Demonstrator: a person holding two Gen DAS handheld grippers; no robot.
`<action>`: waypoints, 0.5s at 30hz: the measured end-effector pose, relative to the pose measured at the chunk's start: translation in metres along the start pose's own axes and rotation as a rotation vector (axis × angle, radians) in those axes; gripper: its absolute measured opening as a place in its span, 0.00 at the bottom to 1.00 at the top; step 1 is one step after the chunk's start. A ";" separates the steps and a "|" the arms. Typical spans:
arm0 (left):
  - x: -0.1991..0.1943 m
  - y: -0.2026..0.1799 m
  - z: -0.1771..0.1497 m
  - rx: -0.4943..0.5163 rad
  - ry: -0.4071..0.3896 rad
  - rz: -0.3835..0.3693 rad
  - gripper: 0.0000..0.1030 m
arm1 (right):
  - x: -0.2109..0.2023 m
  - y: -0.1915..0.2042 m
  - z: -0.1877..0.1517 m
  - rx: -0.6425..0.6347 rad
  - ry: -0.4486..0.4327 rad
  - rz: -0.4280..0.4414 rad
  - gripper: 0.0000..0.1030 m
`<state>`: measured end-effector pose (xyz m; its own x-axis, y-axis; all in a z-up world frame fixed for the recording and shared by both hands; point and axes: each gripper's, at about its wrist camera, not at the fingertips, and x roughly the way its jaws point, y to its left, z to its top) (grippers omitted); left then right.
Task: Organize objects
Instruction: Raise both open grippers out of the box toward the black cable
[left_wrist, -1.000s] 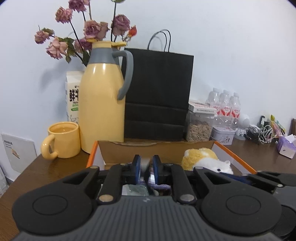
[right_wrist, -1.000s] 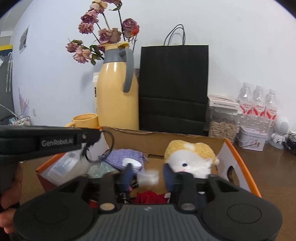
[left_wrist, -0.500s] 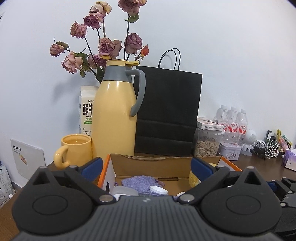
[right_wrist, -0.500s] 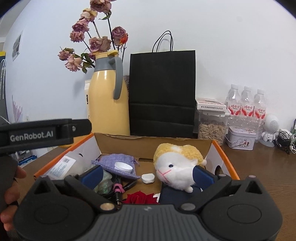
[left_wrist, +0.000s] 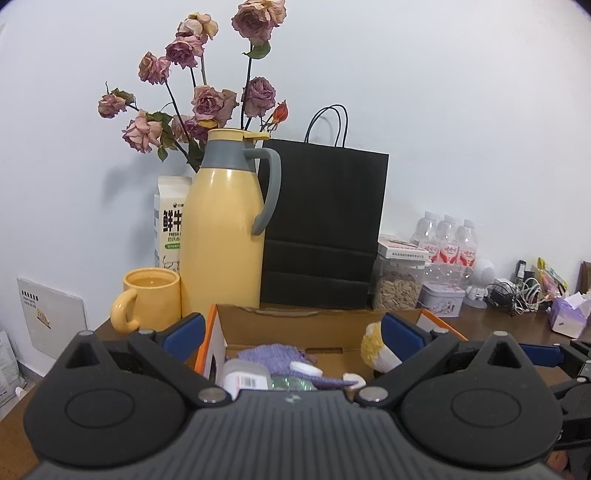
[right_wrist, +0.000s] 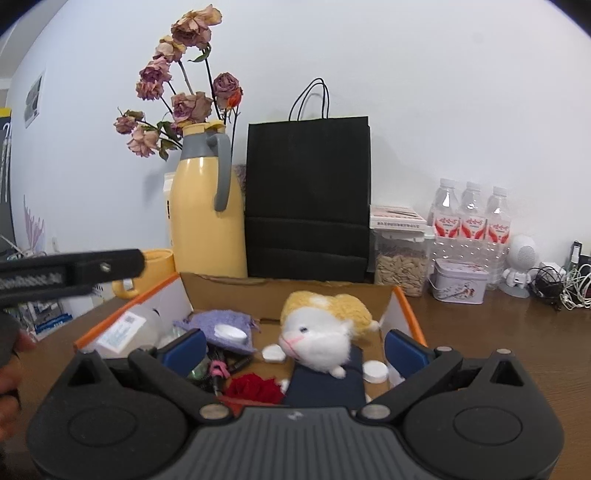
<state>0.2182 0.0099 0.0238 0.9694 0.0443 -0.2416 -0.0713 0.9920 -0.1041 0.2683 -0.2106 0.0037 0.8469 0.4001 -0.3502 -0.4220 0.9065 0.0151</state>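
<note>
Cardboard box (right_wrist: 280, 291) sits on the table (right_wrist: 498, 332) before the yellow jug (right_wrist: 207, 221); a plush toy (right_wrist: 321, 332) lies inside by its right wall; left gripper (left_wrist: 291, 332) and right gripper (right_wrist: 291, 345) both gape wide, empty.

We can read big dark Chinese signs and the word "FRES" under them on the white milk carton (left_wrist: 170, 221) behind the yellow jug (left_wrist: 221, 229). The water bottles (right_wrist: 472, 218) have red labels, but the words on them are too small to read. The white tag on the other hand-held gripper (right_wrist: 33, 280) is too blurry to read.
</note>
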 end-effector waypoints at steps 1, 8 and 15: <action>-0.003 0.001 -0.001 0.001 0.007 -0.002 1.00 | -0.003 -0.002 -0.003 -0.009 0.010 -0.003 1.00; -0.020 0.015 -0.019 0.040 0.096 0.007 1.00 | -0.013 -0.020 -0.033 -0.062 0.166 0.011 1.00; -0.031 0.026 -0.048 0.046 0.188 0.028 1.00 | -0.013 -0.026 -0.060 -0.067 0.252 0.006 1.00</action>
<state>0.1750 0.0284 -0.0173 0.9058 0.0539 -0.4202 -0.0829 0.9952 -0.0512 0.2486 -0.2475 -0.0481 0.7405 0.3520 -0.5725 -0.4548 0.8897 -0.0413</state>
